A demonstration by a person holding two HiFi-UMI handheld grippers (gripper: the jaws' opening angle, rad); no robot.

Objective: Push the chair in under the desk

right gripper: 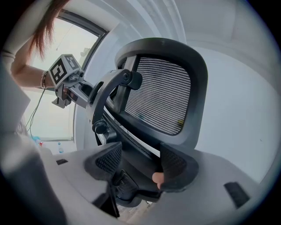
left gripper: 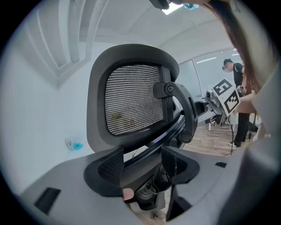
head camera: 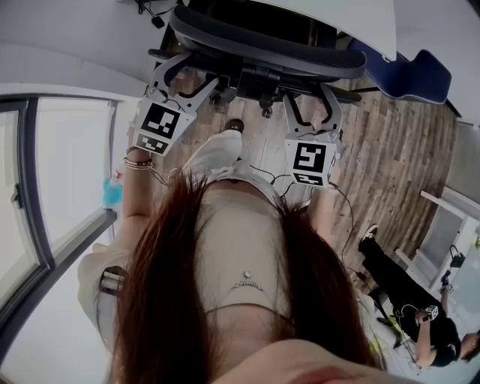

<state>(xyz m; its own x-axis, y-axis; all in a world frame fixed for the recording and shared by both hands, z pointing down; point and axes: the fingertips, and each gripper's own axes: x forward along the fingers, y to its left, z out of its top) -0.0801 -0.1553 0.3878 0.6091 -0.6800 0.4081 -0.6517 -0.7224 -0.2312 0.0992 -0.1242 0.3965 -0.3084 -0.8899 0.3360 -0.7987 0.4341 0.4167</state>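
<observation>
Chair (head camera: 262, 45) stands right in front of me, its back turned to me and its seat facing the white table (head camera: 360, 19). From the head view its upper back sits close against the table edge, so I judge the push is well along. The seat is hidden below the backrest, so I cannot tell how much of it is already under. What may be left is a last shove forward, then letting go.

My left tool (left gripper: 139, 161) is closed onto the top rim of the backrest, which fills the gap between its jaws. The right tool (right gripper: 140, 160) grips the same rim further along, on the other side of the mesh headrest (left gripper: 131, 101).

It is upright, its long axis running floor to headrest. The backrest rim lies crosswise between my two tools, roughly along the table edge. The castor base rests on the wooden floor (head camera: 390, 150), near my shoe.
</observation>
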